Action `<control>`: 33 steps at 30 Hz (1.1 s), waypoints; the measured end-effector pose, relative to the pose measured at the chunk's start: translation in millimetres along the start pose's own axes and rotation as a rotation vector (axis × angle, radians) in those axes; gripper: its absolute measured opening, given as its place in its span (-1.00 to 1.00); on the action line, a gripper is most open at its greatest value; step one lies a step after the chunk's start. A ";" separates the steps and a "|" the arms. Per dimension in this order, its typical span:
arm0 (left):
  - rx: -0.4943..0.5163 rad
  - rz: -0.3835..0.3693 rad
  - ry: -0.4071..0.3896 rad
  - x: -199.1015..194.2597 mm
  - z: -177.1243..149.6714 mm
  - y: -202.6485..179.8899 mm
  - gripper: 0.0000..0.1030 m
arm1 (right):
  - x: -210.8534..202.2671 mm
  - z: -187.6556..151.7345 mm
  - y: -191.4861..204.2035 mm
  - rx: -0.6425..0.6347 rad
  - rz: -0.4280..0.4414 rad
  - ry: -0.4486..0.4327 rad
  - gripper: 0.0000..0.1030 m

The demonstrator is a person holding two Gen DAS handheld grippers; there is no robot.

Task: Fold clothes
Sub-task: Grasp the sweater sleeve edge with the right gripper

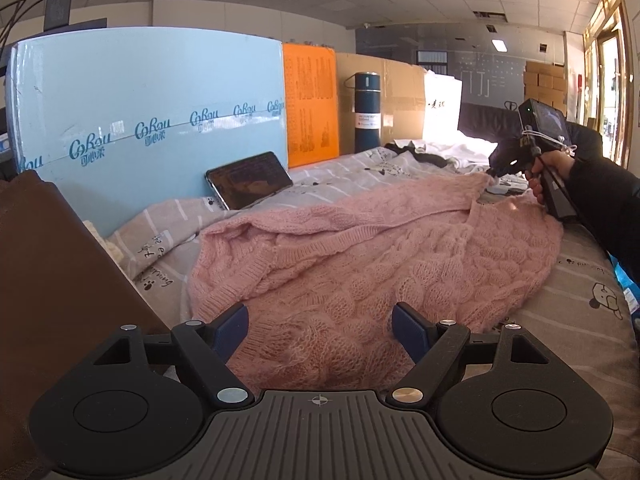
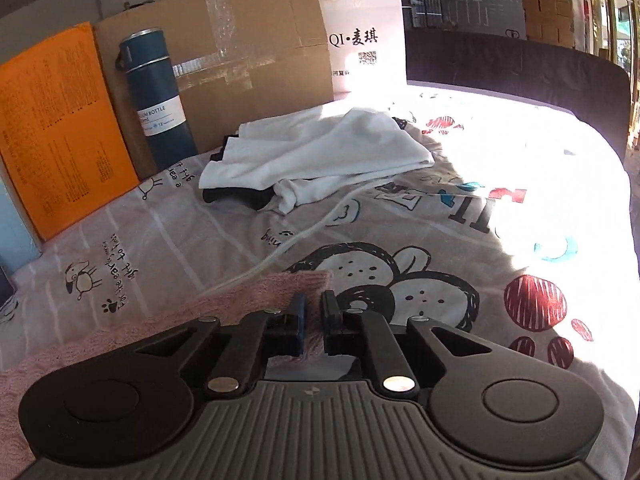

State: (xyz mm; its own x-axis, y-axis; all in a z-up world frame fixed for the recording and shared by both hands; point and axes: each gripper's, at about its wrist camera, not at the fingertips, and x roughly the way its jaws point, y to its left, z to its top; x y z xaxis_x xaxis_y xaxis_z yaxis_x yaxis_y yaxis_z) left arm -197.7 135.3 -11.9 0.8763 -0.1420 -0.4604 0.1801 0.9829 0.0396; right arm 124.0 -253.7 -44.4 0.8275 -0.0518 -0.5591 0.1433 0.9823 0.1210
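Note:
A pink cable-knit sweater (image 1: 380, 256) lies spread on the printed bedsheet (image 1: 592, 280). My left gripper (image 1: 319, 322) is open just above the sweater's near hem, with nothing between its blue pads. My right gripper (image 2: 314, 312) is shut on the sweater's sleeve cuff (image 2: 308, 280) and holds it over the sheet; in the left wrist view it (image 1: 498, 172) pinches the far end of the sleeve at the right. The rest of the pink knit (image 2: 80, 344) trails off to the left in the right wrist view.
A white garment over a dark one (image 2: 320, 156) lies in a heap further back on the bed. A blue bottle (image 2: 156, 100), cardboard (image 2: 248, 48), an orange board (image 2: 60, 128) and a light blue box (image 1: 152, 108) line the wall. A tablet (image 1: 248, 180) leans there. A white cord (image 2: 312, 232) crosses the sheet.

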 end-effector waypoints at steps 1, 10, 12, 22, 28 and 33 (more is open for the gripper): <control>0.001 0.001 0.003 0.6 -0.2 0.0 0.58 | 1.1 3.0 2.2 -0.005 -0.030 -0.022 -0.86; 0.007 0.010 0.020 4.1 -1.1 -0.3 0.67 | 2.0 8.3 1.2 0.004 -0.147 -0.075 -0.76; 0.010 0.013 0.022 4.3 -1.2 -0.8 0.70 | -26.4 5.0 6.4 0.021 -0.116 -0.155 -0.21; 0.037 0.023 0.017 3.1 -1.2 -5.2 0.71 | -130.4 -51.7 73.0 -0.151 0.611 -0.008 0.40; 0.052 0.029 0.012 2.1 -0.8 -7.7 0.71 | -127.2 -91.9 126.2 -0.313 0.705 0.191 0.35; 0.050 0.025 0.004 0.5 -0.5 -7.2 0.71 | -131.7 -113.5 140.7 -0.405 0.701 0.173 -0.35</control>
State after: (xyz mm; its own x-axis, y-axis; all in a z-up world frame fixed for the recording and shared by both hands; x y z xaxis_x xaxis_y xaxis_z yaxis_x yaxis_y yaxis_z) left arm -198.8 128.2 -12.9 0.8792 -0.1170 -0.4619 0.1805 0.9789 0.0957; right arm -26.5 -88.3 -46.9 0.5521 0.5930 -0.5861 -0.6091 0.7669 0.2022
